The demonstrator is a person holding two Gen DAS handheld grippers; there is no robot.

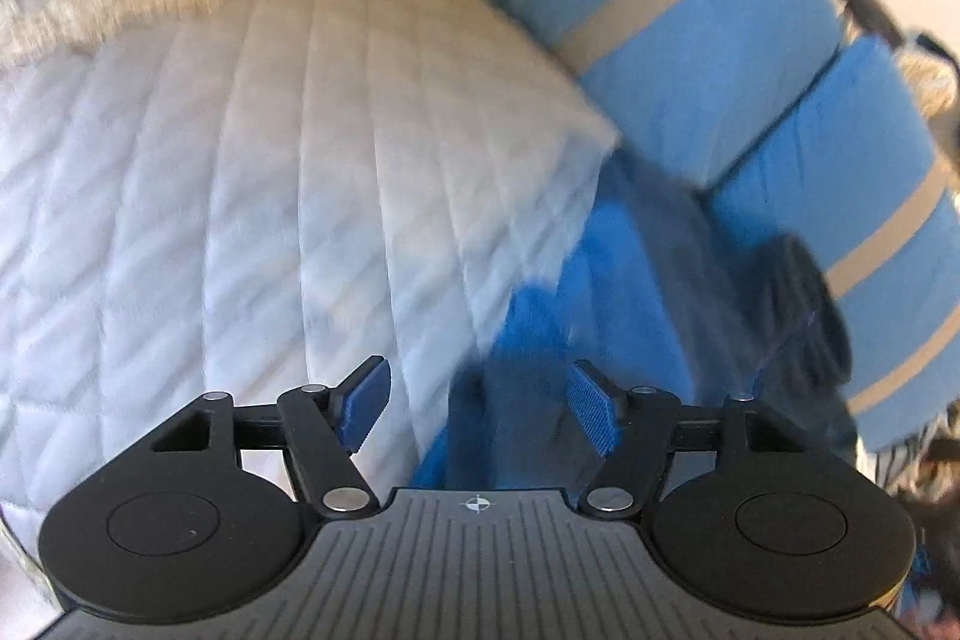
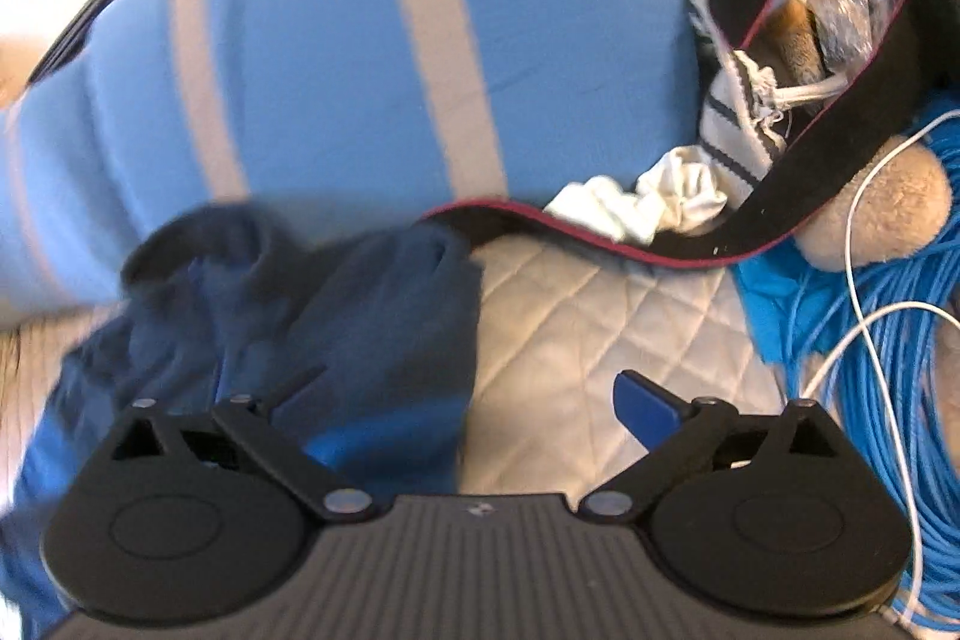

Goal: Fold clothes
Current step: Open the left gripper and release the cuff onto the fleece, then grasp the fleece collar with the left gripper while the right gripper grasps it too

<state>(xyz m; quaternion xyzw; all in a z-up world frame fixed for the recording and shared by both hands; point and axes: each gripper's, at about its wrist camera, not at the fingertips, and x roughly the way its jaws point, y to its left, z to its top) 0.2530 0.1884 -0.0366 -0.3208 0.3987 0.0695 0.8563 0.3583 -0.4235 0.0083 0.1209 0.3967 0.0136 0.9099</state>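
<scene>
Blue cable coil [image 2: 888, 340] in right view only, both tongs spread, gripping nothing

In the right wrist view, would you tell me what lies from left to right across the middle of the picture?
Dark blue garment → white quilted cover → white crumpled cloth → beige plush toy → coil of blue cable.

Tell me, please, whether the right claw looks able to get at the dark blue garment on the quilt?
Probably yes: the right claw is open and empty, and the dark blue garment lies uncovered on the quilt just ahead, to its left.
</scene>
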